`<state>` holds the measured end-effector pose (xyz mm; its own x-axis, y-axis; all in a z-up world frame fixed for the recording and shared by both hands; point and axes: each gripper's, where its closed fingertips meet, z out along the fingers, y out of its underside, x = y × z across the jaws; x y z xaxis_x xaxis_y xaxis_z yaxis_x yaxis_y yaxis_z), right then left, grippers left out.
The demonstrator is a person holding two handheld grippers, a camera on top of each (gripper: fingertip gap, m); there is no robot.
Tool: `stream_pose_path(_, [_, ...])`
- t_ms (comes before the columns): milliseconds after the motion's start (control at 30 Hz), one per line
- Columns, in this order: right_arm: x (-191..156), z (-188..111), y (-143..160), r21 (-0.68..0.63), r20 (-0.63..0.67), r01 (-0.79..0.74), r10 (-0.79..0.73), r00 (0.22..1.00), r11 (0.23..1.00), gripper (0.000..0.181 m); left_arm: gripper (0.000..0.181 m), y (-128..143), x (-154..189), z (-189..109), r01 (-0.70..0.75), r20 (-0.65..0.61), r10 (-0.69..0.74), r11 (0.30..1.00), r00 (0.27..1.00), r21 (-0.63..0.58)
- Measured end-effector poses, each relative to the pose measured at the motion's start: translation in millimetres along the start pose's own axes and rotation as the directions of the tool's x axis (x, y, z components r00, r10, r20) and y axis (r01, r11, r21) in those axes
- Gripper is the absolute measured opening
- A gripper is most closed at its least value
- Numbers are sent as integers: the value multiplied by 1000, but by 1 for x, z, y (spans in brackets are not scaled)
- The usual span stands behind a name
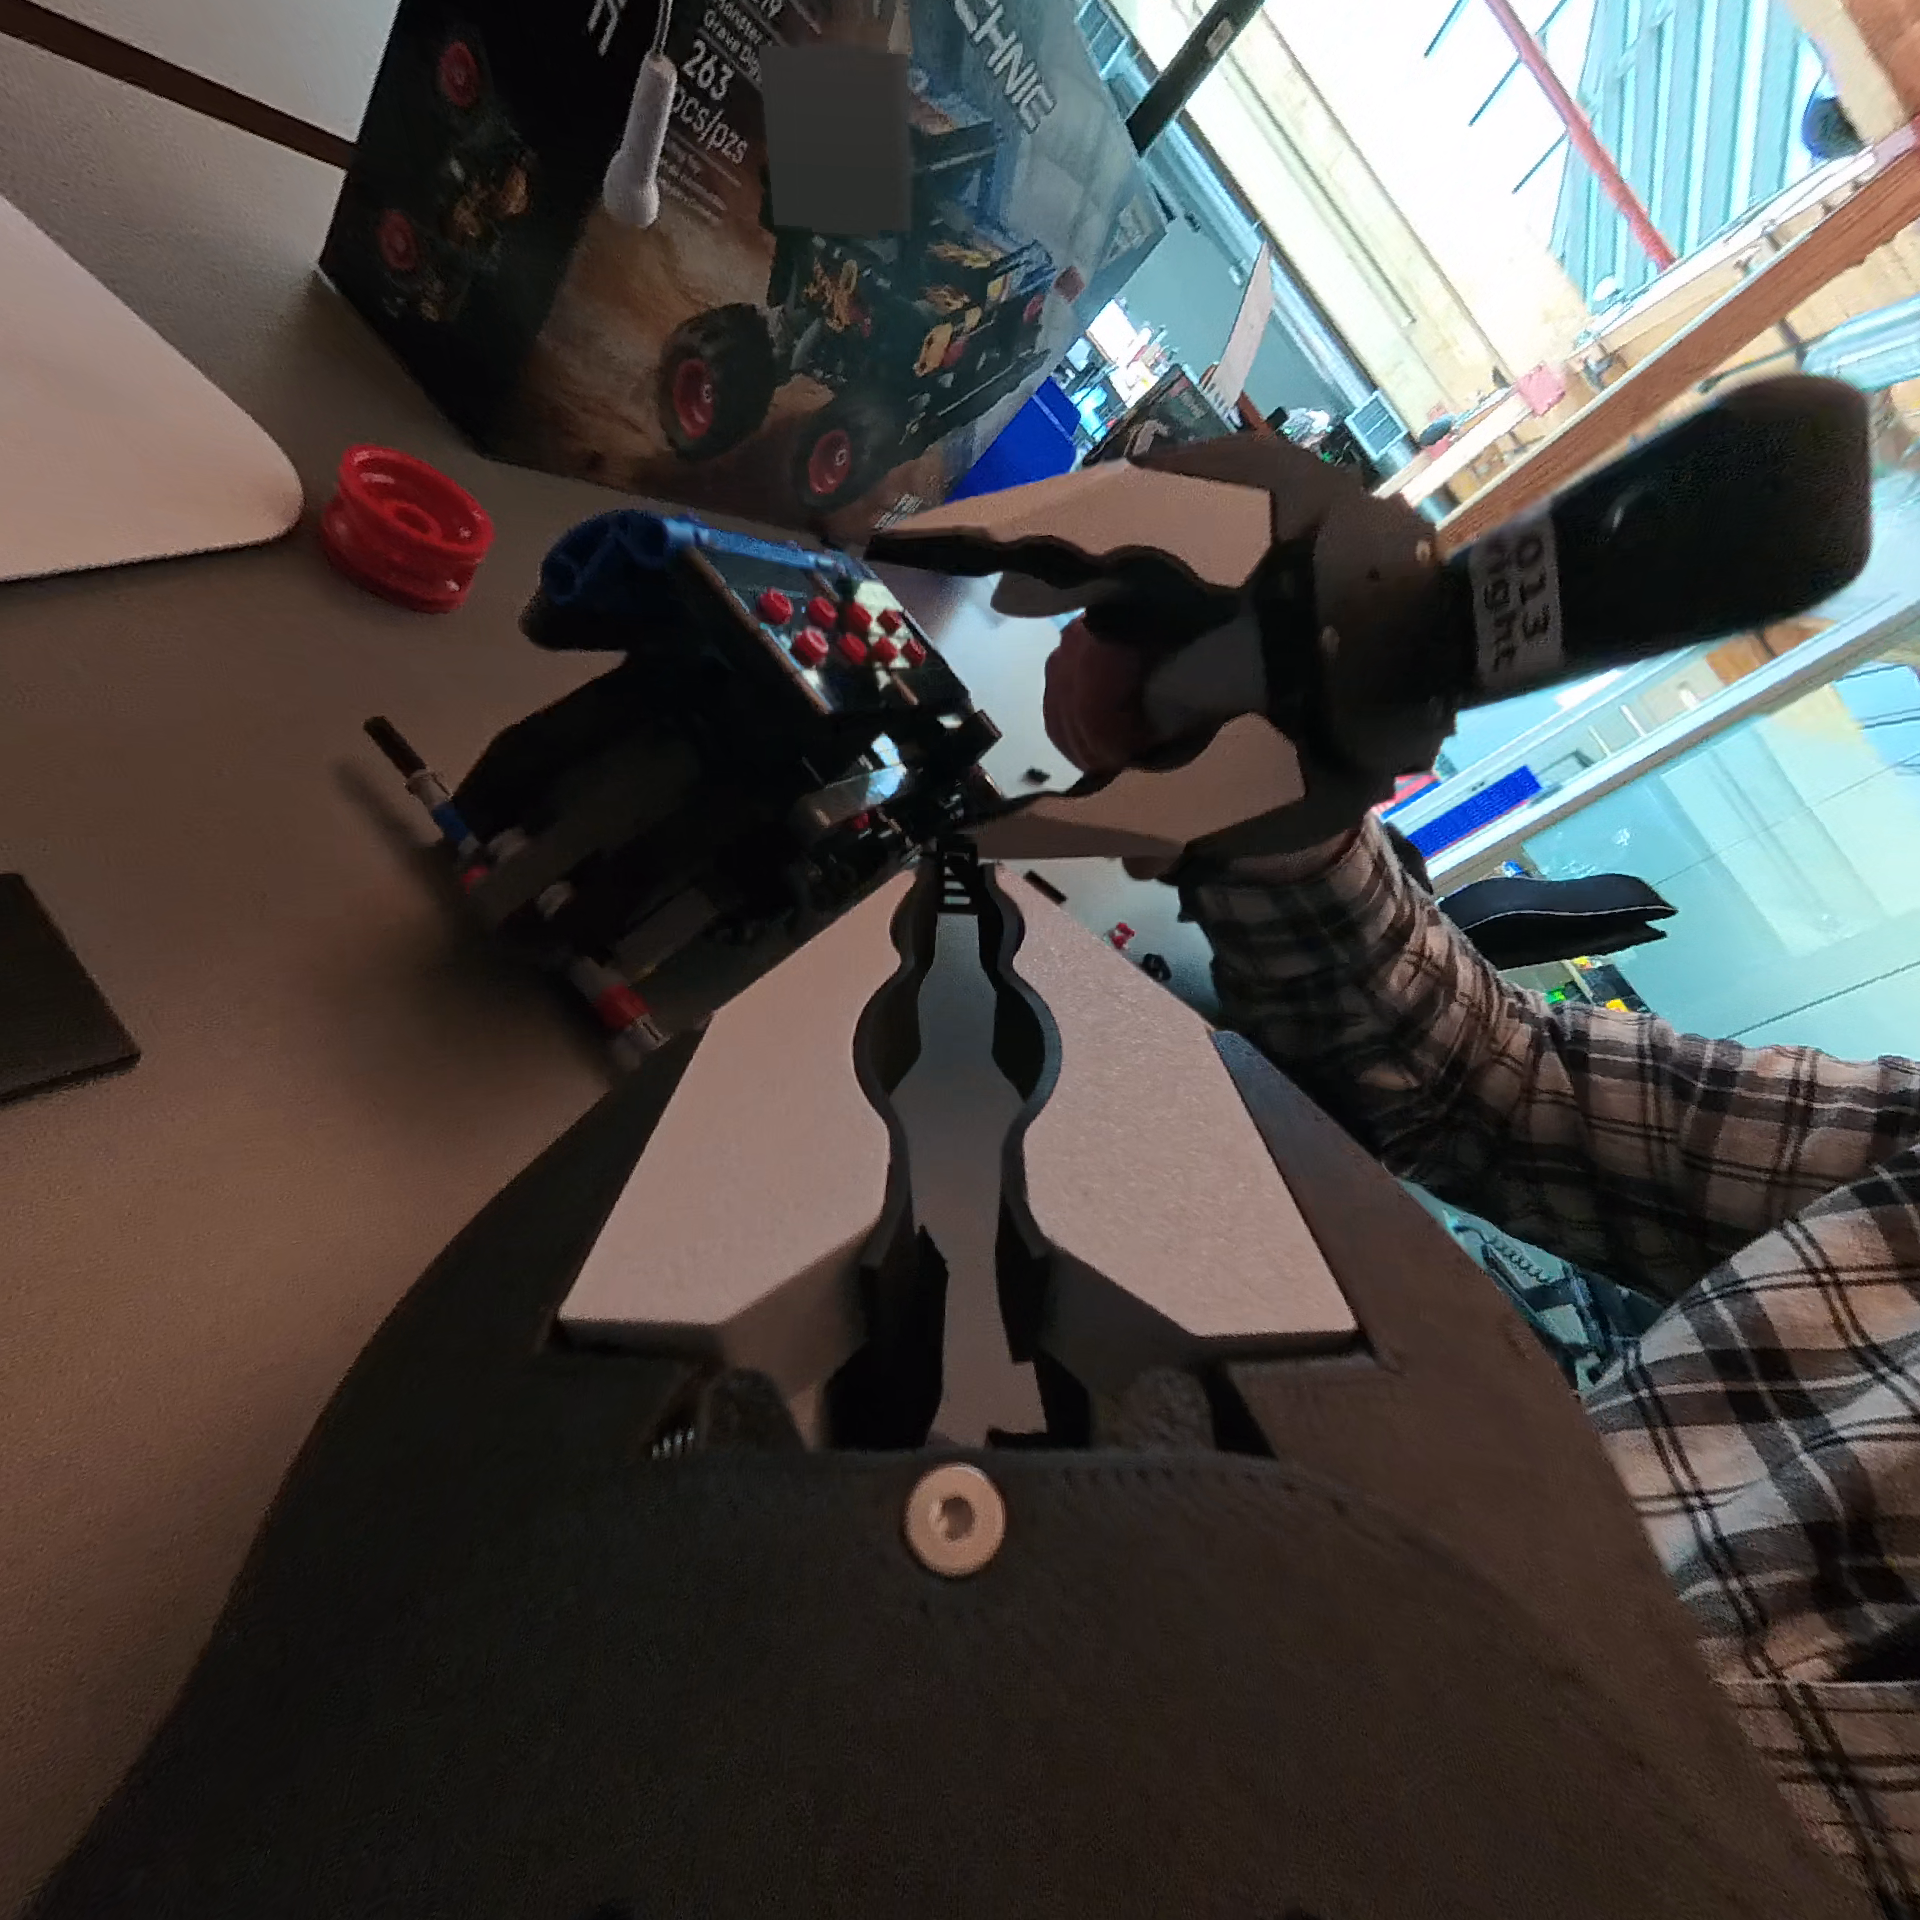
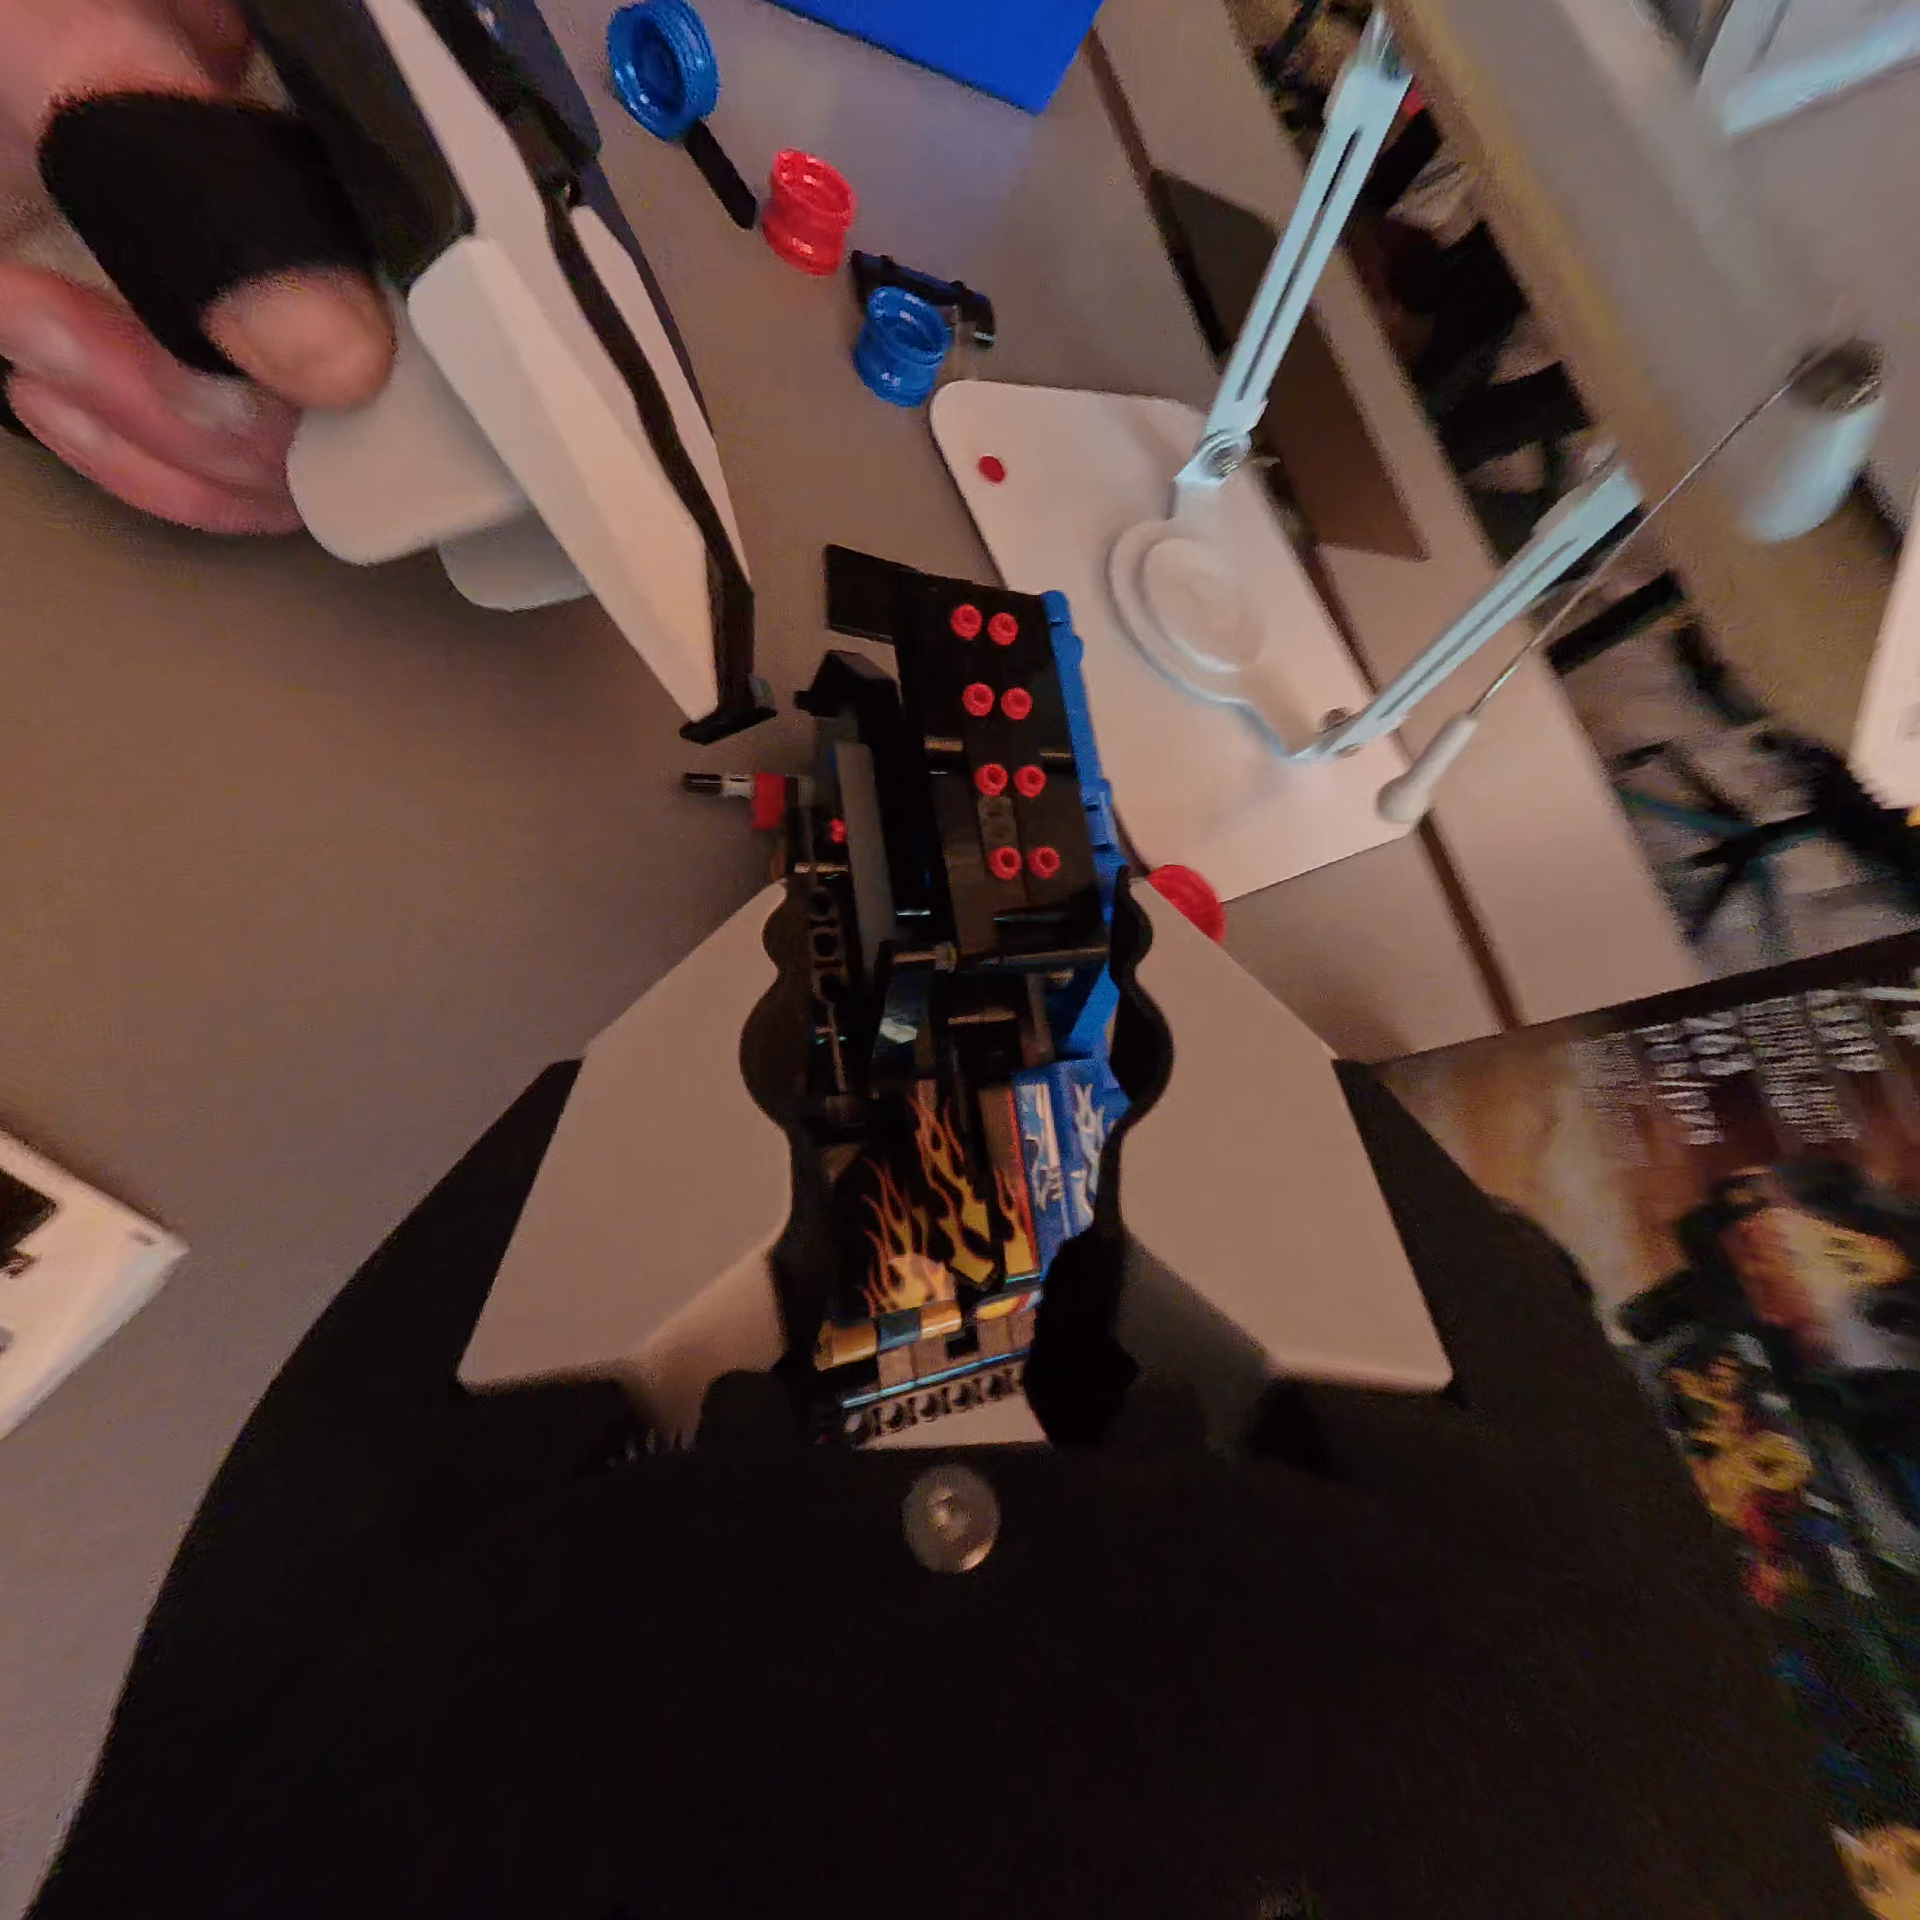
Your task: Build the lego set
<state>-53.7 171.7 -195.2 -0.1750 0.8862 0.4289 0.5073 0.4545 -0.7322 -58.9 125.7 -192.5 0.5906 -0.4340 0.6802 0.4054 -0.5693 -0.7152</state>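
Observation:
The partly built truck model (image 2: pixel 987 831) is black and blue with red studs and flame stickers. My right gripper (image 2: pixel 945 914) is shut on its body and holds it above the grey table (image 2: pixel 312 883). In the left wrist view the model (image 1: pixel 727 727) is tilted, between the right gripper's fingers (image 1: pixel 1091 520). My left gripper (image 1: pixel 956 868) is shut on a small black piece (image 1: pixel 956 883), with its tips right at the model's edge. In the right wrist view the left gripper (image 2: pixel 727 717) comes in from the upper left, with the black piece (image 2: pixel 743 715) just beside the model's side.
A red wheel hub (image 1: pixel 405 540) lies near the white lamp base (image 1: pixel 104 416) and the set's box (image 1: pixel 727 260). Two blue hubs (image 2: pixel 902 343), a red hub (image 2: pixel 808 208) and a small red part (image 2: pixel 1188 902) lie on the table. A booklet (image 2: pixel 62 1268) is at the left. The red hub (image 2: pixel 808 208) is about 25 cm from my left fingertips.

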Motion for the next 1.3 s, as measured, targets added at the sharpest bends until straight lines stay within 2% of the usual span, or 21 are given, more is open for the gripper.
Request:
stream_pose_path(33, [1, 1, 1, 2, 37, -50, 50, 998, 999, 56, 6, 2, -3, 1, -1, 13, 1, 1000, 1000, -12])
stream_pose_path(100, [7, 1, 1, 12, 86, -114, 112, 990, 993, 42, 6, 4, -9, 1, -18, 48, 20, 1000, 999, -23])
stream_pose_path(167, [9, 0, 0, 13, 143, -158, 155, 977, 987, 41, 6, 1, -11, 2, -32, 48, 33, 999, 998, -21])
stream_pose_path(233, [13, 0, -2, 21, 203, -213, 204, 958, 977, 29, 6, 0, -19, 3, -83, 90, 87, 996, 992, -38])
stream_pose_path(400, [24, 6, -4, 4, 314, -326, 309, 898, 945, 28, 6, 0, -22, 14, -191, 110, 199, 978, 974, -84])
stream_pose_path(467, [30, 9, -3, 0, 360, -385, 359, 861, 923, 28, 6, -3, -23, 15, -227, 124, 236, 970, 964, -83])
stream_pose_path(500, [34, 10, -4, 8, 387, -420, 384, 838, 908, 21, 7, -4, -25, 15, -225, 126, 234, 971, 964, -82])
stream_pose_path(600, [40, 13, -4, 19, 484, -512, 440, 756, 859, 20, 6, -10, -29, 14, -203, 129, 209, 977, 969, -61])
stream_pose_path(667, [40, 13, -5, 31, 522, -527, 436, 733, 849, 21, 6, -17, -32, 10, -205, 148, 208, 978, 967, -35])
stream_pose_path(733, [41, 13, -5, 42, 551, -550, 440, 709, 834, 21, 6, -21, -29, 11, -162, 104, 163, 987, 981, -12])
stream_pose_path(800, [42, 14, -5, 46, 578, -572, 445, 684, 819, 21, 6, -19, -35, 13, -166, 122, 168, 986, 978, -31])
stream_pose_path(967, [42, 14, -5, 47, 600, -577, 439, 669, 816, 21, 6, -26, -31, 20, -208, 76, 210, 978, 975, -27])
stream_pose_path(1300, [44, 15, -5, 57, 620, -590, 435, 654, 805, 21, 7, -22, -32, 20, -160, -8, 160, 985, 987, -68])
